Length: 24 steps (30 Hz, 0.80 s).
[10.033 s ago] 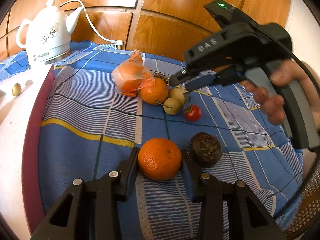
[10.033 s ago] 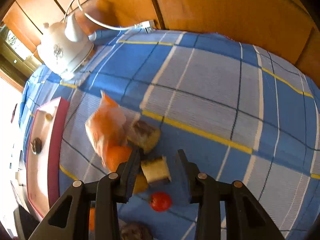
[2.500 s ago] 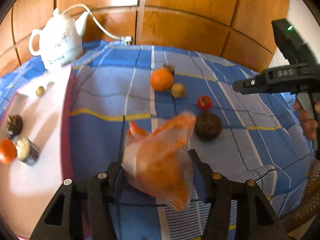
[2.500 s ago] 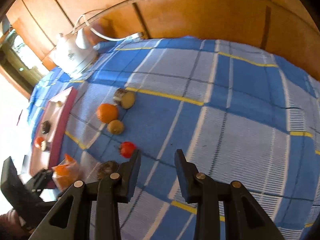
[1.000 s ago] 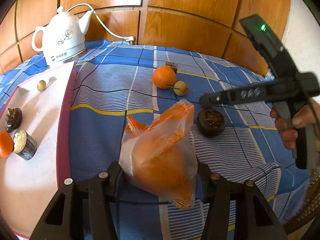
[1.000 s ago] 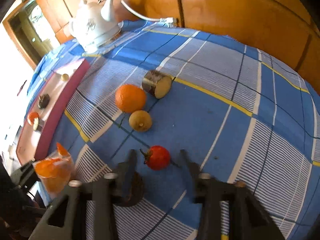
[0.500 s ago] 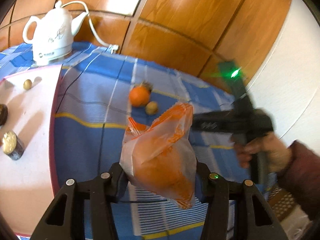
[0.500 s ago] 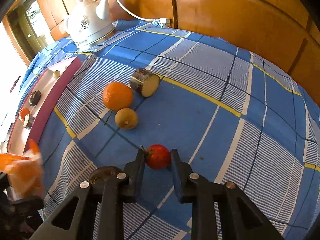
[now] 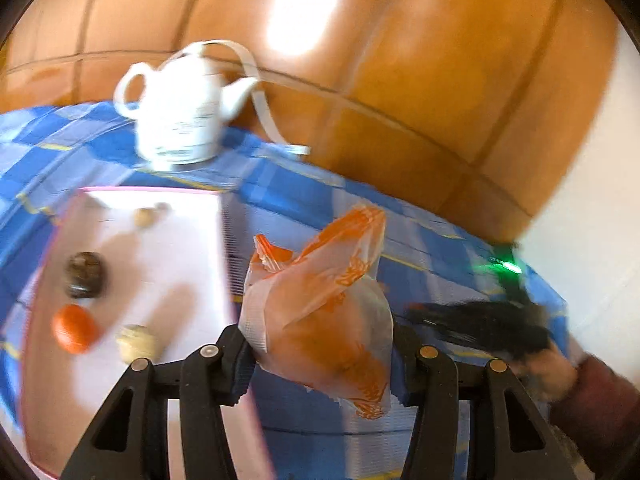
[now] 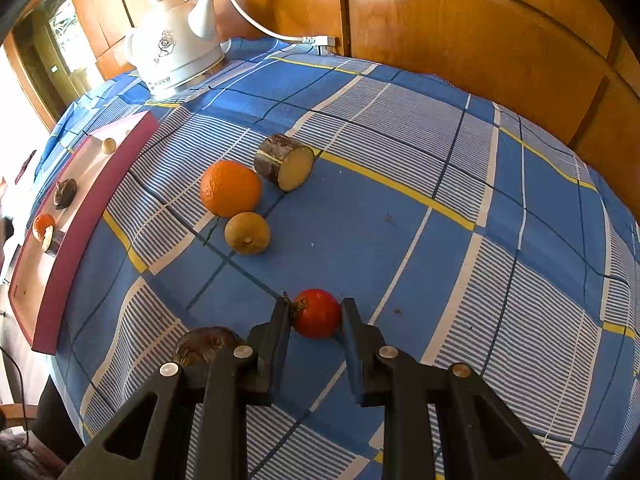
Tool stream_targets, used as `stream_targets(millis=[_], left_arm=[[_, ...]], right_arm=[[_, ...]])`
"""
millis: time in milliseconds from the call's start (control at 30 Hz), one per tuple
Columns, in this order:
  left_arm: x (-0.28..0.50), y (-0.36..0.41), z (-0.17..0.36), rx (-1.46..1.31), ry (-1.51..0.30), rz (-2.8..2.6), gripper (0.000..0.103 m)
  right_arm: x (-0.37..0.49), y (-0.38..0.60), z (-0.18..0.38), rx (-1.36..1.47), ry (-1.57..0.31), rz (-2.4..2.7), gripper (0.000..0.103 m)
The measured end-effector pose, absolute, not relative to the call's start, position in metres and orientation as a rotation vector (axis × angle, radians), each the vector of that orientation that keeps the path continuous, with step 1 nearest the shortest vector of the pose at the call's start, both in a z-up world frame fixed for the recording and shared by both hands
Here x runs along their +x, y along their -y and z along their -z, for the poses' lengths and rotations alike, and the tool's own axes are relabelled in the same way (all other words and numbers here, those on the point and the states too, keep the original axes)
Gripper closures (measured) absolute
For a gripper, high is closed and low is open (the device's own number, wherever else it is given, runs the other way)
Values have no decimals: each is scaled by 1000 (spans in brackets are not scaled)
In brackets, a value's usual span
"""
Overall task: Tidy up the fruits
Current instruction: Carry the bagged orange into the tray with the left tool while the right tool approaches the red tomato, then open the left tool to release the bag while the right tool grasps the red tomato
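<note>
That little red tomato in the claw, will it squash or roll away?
The tomato looks round and glossy, so it would probably roll if released. The right claw pinches it at both sides; it still looks plump, so likely firm, though harder squeezing might bruise it.

Ahead of my right gripper (image 10: 315, 318) the blue checked cloth (image 10: 460, 200) lies bare to the right and far side. To the left, an orange (image 10: 231, 188), a brown fruit (image 10: 247, 233) and a cut log piece (image 10: 285, 162) crowd together. The pink tray (image 10: 76, 224) walls the left edge; a kettle (image 10: 174, 58) blocks the far corner.
</note>
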<state>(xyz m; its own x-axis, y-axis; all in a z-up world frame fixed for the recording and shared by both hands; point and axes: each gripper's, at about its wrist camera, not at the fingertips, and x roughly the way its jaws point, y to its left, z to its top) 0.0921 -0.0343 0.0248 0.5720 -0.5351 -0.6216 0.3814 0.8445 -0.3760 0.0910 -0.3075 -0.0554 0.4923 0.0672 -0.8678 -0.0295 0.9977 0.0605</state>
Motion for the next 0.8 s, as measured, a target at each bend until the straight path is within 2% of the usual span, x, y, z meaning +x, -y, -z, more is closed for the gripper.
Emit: stream_targets(millis=[367,500,567,800], left_arm=[[178,-8,8,-161,-868,315,47],[174,-10,14,-143,-874,285,42],[166,-12,12,-140,-856,259,33],[119,-23,5,-133,-813,208,35]], right_arm=[[92,306,56,30,-1056,-60,78],[92,306,57,30,-1056,-62,78],[92,306,57,29,-1055,-61,78],[92,305,57,26,-1056,-59,78]])
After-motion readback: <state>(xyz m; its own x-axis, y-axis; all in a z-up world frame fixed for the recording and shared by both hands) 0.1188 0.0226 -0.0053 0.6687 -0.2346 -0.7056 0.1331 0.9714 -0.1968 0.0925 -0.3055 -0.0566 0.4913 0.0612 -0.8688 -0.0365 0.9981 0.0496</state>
